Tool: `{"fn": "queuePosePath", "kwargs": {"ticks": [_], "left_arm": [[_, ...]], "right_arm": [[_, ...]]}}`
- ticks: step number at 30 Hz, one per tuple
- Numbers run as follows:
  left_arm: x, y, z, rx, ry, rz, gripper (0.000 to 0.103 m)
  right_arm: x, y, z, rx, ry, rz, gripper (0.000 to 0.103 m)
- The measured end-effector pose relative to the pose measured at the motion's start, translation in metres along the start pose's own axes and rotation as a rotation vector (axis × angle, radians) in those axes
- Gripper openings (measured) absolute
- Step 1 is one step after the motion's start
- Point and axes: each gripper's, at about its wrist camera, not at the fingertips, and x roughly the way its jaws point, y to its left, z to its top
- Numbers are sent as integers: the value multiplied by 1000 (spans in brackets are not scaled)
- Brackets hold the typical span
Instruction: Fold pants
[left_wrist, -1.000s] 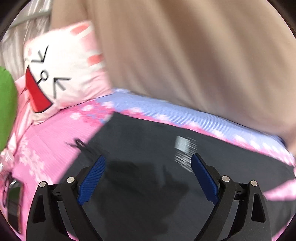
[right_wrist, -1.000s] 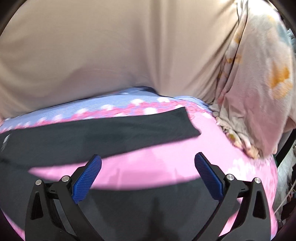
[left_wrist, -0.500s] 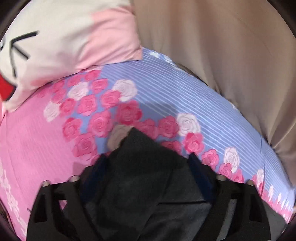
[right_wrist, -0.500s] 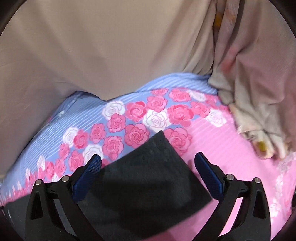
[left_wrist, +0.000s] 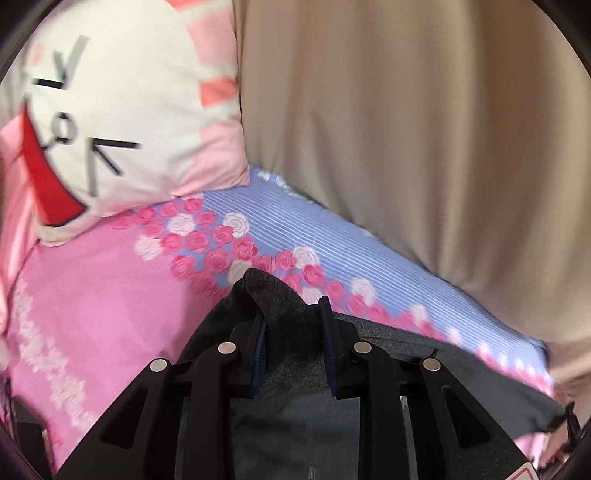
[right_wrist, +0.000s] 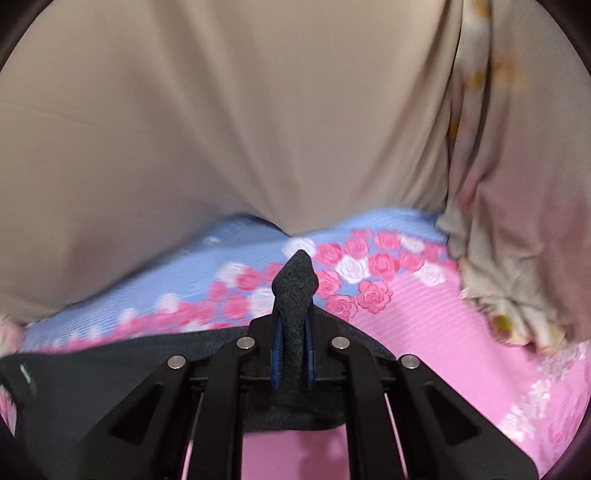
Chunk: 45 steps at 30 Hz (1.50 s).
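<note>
Dark grey pants (left_wrist: 480, 380) lie on a pink and blue rose-print bedsheet (left_wrist: 103, 295). My left gripper (left_wrist: 293, 325) is shut on a bunched corner of the pants, which pokes out between the blue pads. In the right wrist view my right gripper (right_wrist: 293, 325) is shut on another corner of the pants (right_wrist: 295, 280), which sticks up past the fingertips. The rest of the fabric (right_wrist: 110, 373) trails off to the left under the gripper.
A white and pink cartoon-face pillow (left_wrist: 122, 122) sits at the left of the bed. A beige curtain (left_wrist: 424, 129) hangs along the far edge, also in the right wrist view (right_wrist: 221, 129). A crumpled floral blanket (right_wrist: 517, 240) lies at the right.
Both grippers were open above the flat pants. Both have closed on a corner of the fabric, and the corners now stand bunched between the pads.
</note>
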Motion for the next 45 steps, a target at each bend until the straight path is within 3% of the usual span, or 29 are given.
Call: {"fn": "queuePosePath", "kwargs": {"ticks": [3,6,9,12,13,15,16,17,18,23,28,29,31,32,38,39,43,45], "left_arm": [[-63,19,-38,39,-27,-27,22],[-89,41,-81,53,-7,-32,22],[-92,71,-129,57,46,-31,25],[-81,96,-167,18,90,-44,35],[-80,105,-178,-27,101,-49,43],[-82,117,-192,-123,91,-105,53],[-87,124,-198,-192,77,-171,62],[-89,126,-202,-228,71,-200,66],[-90,128,-204,-273,63,-230,70],[-71,128,-203,-492,91,-433,70],[-52,109,-184,-518,144,-479,67],[-46,108,-180,-518,170,-480,62],[-39,105,-174,-506,233,-441,4],[-39,107,-172,-508,249,-415,2],[-42,119,-181,-499,301,-396,3],[-39,121,-183,-499,311,-401,7],[-25,128,-190,-578,349,-437,47],[-16,127,-187,-598,366,-446,48]], "right_arm": [[-54,-2,-25,-58,-42,52,8],[-91,-18,-62,-89,-45,72,8],[-95,-41,-107,-83,21,49,9],[-87,-63,-143,-42,101,14,14],[-87,-69,-152,-26,108,1,16],[-103,-75,-164,10,80,-12,29],[-115,-76,-168,26,46,-26,48],[-124,-76,-170,39,8,-34,62],[-132,-75,-171,47,-12,-31,65],[-160,-62,-184,98,-42,40,70],[-163,-41,-205,95,-13,79,73],[-162,-39,-208,99,-7,86,73],[-159,-39,-214,125,17,100,73],[-158,-40,-217,140,29,104,73],[-159,-53,-212,260,56,173,73],[-155,-56,-206,284,66,189,73],[-126,-59,-182,378,154,220,75],[-103,-60,-171,410,208,173,75]]}}
